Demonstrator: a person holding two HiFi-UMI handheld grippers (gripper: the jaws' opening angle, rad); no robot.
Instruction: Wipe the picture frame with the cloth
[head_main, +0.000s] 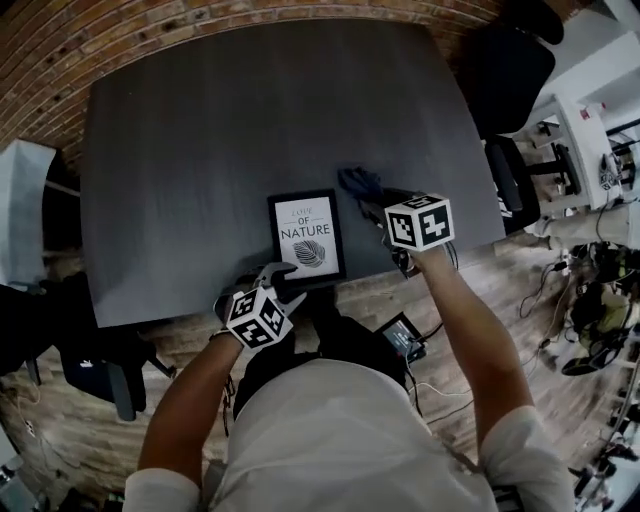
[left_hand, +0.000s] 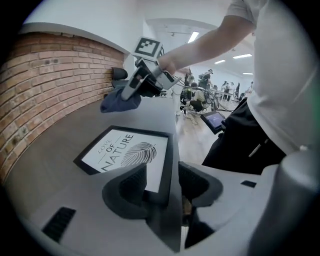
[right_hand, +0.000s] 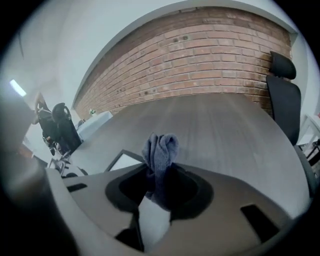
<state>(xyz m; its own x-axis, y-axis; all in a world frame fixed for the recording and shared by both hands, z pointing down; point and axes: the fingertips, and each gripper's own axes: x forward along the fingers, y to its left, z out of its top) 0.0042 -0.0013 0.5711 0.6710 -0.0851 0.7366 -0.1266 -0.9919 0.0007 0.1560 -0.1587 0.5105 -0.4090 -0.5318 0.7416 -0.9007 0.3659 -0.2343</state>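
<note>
The black picture frame (head_main: 307, 237) with a "NATURE" leaf print lies flat near the front edge of the dark table (head_main: 180, 150). My left gripper (head_main: 283, 283) is at the frame's near edge. In the left gripper view its jaws (left_hand: 161, 182) stand apart astride the border of the frame (left_hand: 125, 152). My right gripper (head_main: 385, 202) hovers just right of the frame's far corner, shut on a bunched blue cloth (head_main: 360, 182). The cloth (right_hand: 161, 150) sticks up between its pads, with a corner of the frame (right_hand: 122, 160) behind. The cloth (left_hand: 120, 100) hangs above the table.
A brick wall (head_main: 200, 30) runs along the table's far side. A black office chair (head_main: 505, 80) stands at the right end and another chair (head_main: 90, 350) at the front left. A small screen device (head_main: 402, 336) lies on the floor by my legs.
</note>
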